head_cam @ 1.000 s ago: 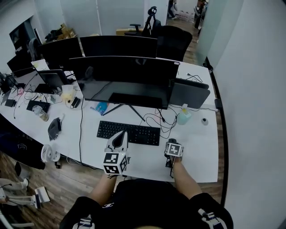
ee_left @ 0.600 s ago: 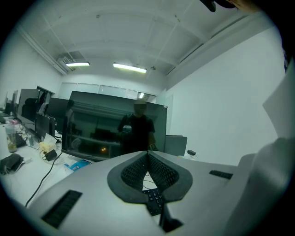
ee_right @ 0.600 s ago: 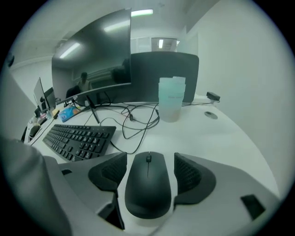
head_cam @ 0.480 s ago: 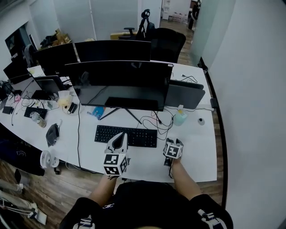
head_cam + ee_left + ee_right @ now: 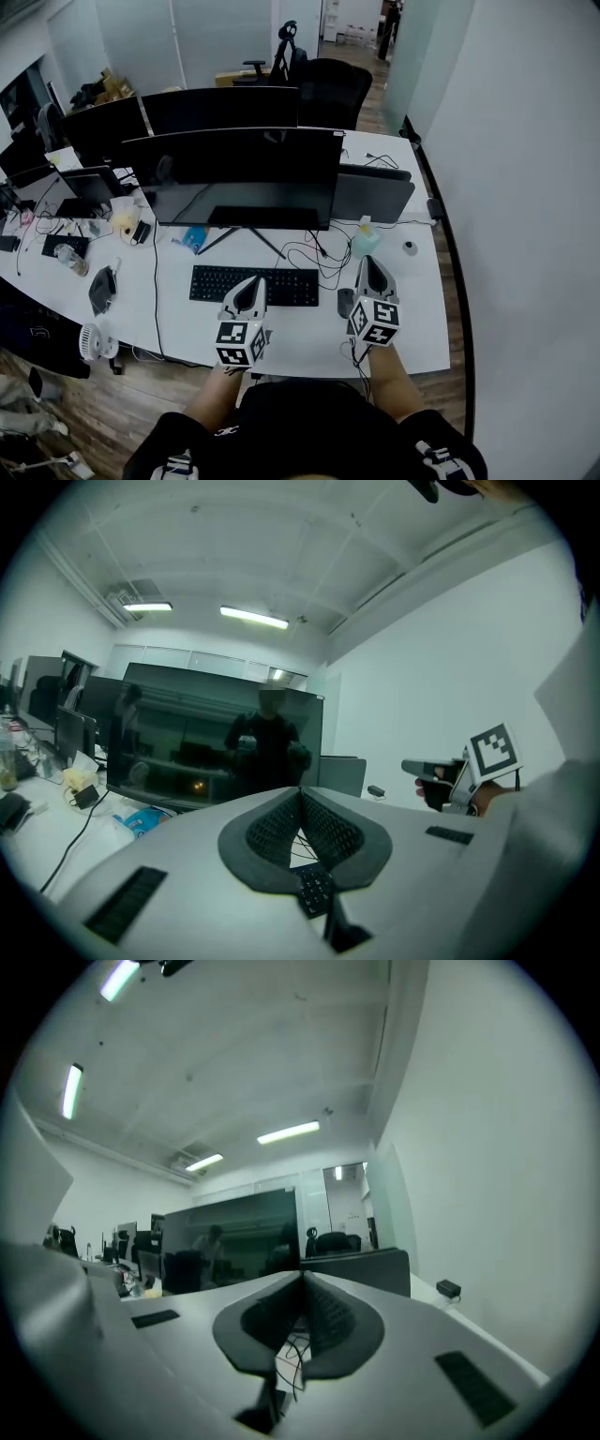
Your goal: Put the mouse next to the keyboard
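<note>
Looking at the head view first: the mouse [image 5: 346,302] is sitting on the white desk [image 5: 417,323] just off the right end of the keyboard [image 5: 253,284], in the lower middle of the frame. So I'm reading the placing itself as pretty much done. The right gripper [image 5: 368,262] is hovering just to the right of the mouse, and as far as I can tell it isn't touching it. The left gripper [image 5: 257,281] is hanging over the keyboard's near edge, around the centre of the frame.

Switching to the left gripper view: its tongs are pinched tip to tip and holding nothing. I'm only seeing keyboard keys through the gap underneath, with the right gripper poking in at the right edge.

Moving on to the right gripper view: those jaws are closing, tips meeting, with nothing between them. Some loose cables [image 5: 289,1358] on the desk are showing below, and the big monitor [image 5: 234,1232] is filling the middle distance.

What I'm thinking for this step is lifting the right one straight up and back toward me, with no sideways swing. That side is crowded, and I'm guessing a bump or a snagged cable could drag the mouse away from the keyboard.
</note>
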The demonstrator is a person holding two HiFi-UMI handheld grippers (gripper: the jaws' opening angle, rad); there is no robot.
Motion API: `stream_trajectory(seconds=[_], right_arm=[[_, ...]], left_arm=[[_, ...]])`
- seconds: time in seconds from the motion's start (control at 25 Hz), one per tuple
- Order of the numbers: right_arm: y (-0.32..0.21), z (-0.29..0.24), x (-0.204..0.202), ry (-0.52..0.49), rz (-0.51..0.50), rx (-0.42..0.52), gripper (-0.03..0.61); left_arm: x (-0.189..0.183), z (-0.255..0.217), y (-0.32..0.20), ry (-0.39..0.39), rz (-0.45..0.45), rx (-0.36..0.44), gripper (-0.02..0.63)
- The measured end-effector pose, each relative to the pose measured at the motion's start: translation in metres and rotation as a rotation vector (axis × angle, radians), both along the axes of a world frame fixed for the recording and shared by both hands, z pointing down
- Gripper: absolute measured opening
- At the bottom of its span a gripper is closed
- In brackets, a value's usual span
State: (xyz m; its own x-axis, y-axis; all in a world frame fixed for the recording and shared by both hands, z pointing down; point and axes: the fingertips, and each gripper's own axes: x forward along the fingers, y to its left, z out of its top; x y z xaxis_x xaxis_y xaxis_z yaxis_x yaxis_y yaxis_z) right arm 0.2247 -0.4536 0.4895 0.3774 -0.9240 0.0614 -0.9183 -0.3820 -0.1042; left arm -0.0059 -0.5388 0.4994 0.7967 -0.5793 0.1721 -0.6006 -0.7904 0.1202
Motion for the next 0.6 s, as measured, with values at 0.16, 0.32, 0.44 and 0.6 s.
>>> stream_trajectory(seconds=[0.16,0.32,0.44,0.6], right_arm=[[0.023,-0.039,-0.009,0.049,-0.013,0.100,0.012],[0.043,-0.046,-0.013,0.053,0.005,0.140,0.012],[0.048,-0.045,-0.014,0.068,0.024,0.130,0.012],[0.051,-0.039,-0.012,0.059,0.036,0.109,0.014]], left_arm=[[0.007,-0.002,0.005,-0.002,0.021,0.008,0.017],[0.013,-0.003,0.009,-0.004,0.042,0.014,0.017],[0.019,-0.005,0.010,-0.004,0.057,0.018,0.017],[0.024,-0.006,0.015,0.001,0.075,0.022,0.017]])
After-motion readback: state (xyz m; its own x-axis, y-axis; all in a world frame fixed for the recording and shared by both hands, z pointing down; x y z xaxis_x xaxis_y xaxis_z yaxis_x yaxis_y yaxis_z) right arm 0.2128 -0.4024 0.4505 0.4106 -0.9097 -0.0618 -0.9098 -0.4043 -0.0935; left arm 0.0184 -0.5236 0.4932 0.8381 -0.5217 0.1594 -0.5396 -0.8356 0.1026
